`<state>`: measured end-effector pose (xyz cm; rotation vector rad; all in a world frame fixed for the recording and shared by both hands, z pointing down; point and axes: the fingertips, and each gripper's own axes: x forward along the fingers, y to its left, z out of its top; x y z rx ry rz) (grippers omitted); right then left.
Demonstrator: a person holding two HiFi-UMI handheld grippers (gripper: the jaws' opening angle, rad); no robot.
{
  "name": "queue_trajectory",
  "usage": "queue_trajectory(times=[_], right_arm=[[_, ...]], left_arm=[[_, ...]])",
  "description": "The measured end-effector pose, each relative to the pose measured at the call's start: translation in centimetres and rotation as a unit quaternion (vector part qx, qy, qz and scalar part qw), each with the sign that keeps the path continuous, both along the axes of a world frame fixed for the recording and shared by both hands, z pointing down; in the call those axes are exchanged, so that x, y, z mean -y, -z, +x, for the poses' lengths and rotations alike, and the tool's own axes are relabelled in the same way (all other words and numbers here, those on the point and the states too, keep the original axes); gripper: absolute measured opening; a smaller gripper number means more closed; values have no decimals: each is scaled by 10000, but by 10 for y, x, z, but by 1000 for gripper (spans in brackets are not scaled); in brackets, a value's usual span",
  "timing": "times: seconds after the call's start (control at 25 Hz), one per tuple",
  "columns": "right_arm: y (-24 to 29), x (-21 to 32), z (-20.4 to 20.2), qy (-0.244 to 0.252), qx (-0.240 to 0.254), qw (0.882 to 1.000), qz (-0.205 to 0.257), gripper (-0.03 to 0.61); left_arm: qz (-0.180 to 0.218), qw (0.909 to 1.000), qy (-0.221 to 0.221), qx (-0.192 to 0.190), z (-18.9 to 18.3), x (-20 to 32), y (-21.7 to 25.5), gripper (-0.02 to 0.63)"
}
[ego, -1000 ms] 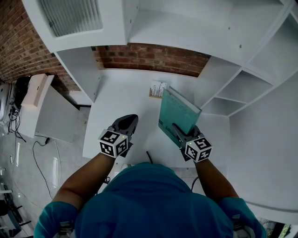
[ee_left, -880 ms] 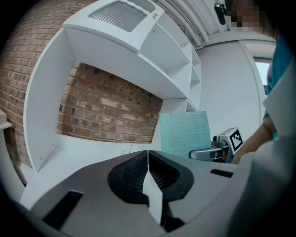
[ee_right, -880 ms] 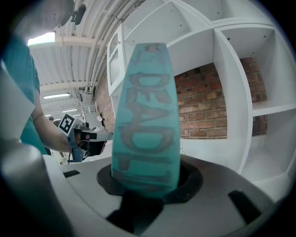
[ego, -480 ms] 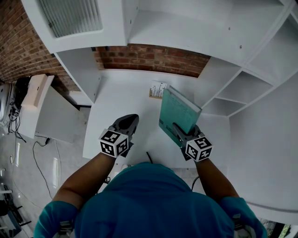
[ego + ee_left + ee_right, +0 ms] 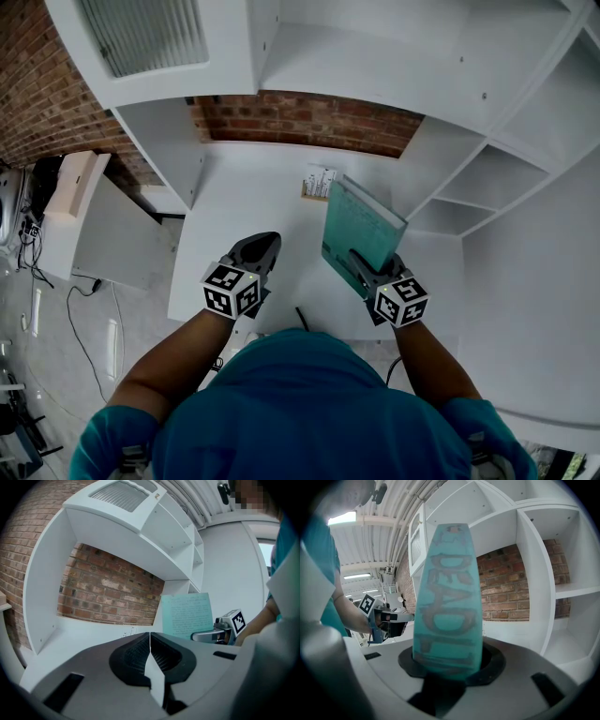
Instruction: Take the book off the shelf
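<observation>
1. Teal paper-covered book (image 5: 362,232); stands upright on edge, leaning slightly, out over the broad white board of the shelf (image 5: 239,202) and forward of the back of the bay; the views do not show whether its lower edge touches the board.
2. Right gripper (image 5: 360,269); jaws clamped on the book's spine end, low down, with the lettered spine rising straight up between them in the right gripper view; a low grip on the stiffest part probably keeps the covers from splaying and leaves the tall part free to clear the compartment walls.
3. Left gripper (image 5: 150,645); jaws pressed together with nothing between them; held level with its partner and well apart from the book; judged to be parked out of the way, since one clamp carries the load.
4. Red brick wall (image 5: 309,116); forms the back of the open bay.
5. Small stack (image 5: 319,180) of pale upright items; set at the rear of the board, just behind the book and apart from it; too small to identify, not part of the job.
6. Status, as a judgement; the book seems drawn out of its place and carried in the clamp; what remains is to bring it clear of the shelf's front edge; main risk is the tall cover swinging against the divider on the right.
</observation>
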<state>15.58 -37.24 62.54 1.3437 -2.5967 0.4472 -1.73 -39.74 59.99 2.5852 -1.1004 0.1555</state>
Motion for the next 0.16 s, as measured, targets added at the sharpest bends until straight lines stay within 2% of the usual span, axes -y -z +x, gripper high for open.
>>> queue_trajectory(times=[0.16], right_arm=[[1, -1, 0, -17, -1, 10000, -5, 167]], left_arm=[[-9, 10000, 1, -12, 0, -1, 0, 20]])
